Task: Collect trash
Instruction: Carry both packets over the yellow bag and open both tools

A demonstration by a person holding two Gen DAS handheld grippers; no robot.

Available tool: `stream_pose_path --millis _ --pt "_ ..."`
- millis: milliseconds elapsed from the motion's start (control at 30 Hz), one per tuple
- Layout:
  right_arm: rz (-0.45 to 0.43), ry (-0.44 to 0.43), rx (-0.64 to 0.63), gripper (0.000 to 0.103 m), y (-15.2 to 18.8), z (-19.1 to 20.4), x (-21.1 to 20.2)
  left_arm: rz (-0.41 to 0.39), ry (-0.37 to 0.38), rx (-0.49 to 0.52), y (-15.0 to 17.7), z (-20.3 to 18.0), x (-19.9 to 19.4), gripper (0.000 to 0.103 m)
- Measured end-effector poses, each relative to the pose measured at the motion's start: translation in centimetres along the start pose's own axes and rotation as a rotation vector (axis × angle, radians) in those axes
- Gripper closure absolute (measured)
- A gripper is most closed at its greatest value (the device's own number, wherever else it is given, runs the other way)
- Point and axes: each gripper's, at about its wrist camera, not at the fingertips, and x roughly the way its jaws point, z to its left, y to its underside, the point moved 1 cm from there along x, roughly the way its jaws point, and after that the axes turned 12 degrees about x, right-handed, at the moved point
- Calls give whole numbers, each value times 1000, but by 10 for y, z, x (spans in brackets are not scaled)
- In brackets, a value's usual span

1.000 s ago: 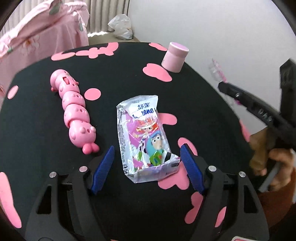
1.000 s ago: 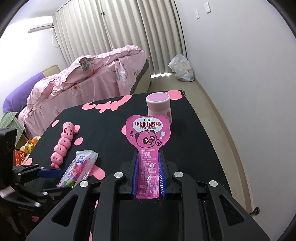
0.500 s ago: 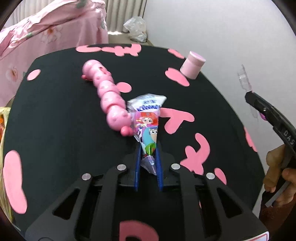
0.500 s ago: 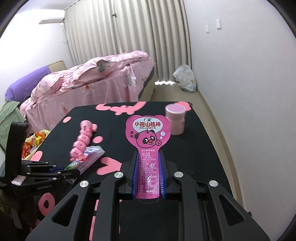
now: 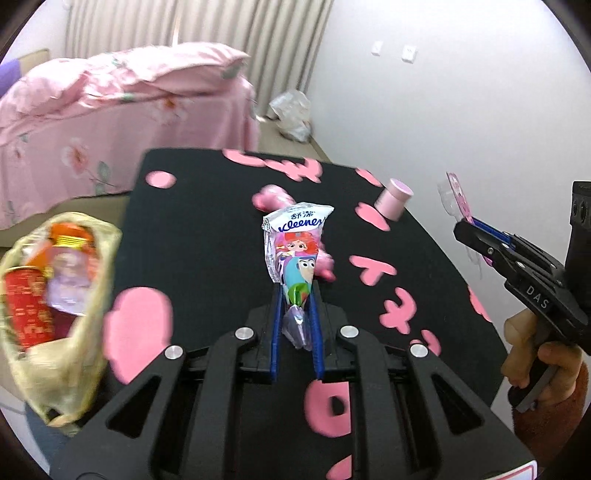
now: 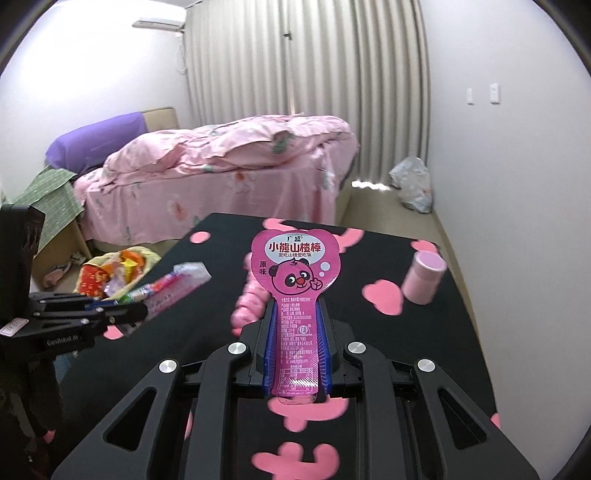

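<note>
The left gripper (image 5: 295,295) is pinched tight on the crumpled lower end of a tissue pack (image 5: 295,247), which stands clear above the black table (image 5: 207,229). The right gripper (image 6: 295,332) is clamped on the stem of a pink snack wrapper (image 6: 295,273), held upright.

Only the left wrist view shows the person's hand (image 5: 535,362) on the right tool's handle at 4 o'clock, lettering "DAS" on that tool, and the trash bag (image 5: 55,302) close at 9 o'clock, holding red and orange packaging. Only the right wrist view shows the bed (image 6: 236,166) in full at 11 o'clock, the purple pillow (image 6: 96,136), the wall air conditioner (image 6: 159,24), and "GenRobot.AI" on the left tool at 9 o'clock. Both views show the pink jar (image 6: 423,277) and a white plastic bag (image 6: 413,188) on the floor.

Readable writing: "Kleenex", with cartoon figures, on the tissue pack; "小熊山楂棒" and "原味" on the wrapper, above a bear face. The pink toy (image 6: 251,295) is mostly hidden behind the wrappers.
</note>
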Motion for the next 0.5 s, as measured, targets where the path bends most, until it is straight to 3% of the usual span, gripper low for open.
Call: stream_pose_path --millis 333,500 --pt "102 -201 -121 84 -14 90 41 -43 -246 -125 30 90 -54 90" --pt "159 -268 -203 84 -20 140 75 -29 -298 -218 48 138 -60 90"
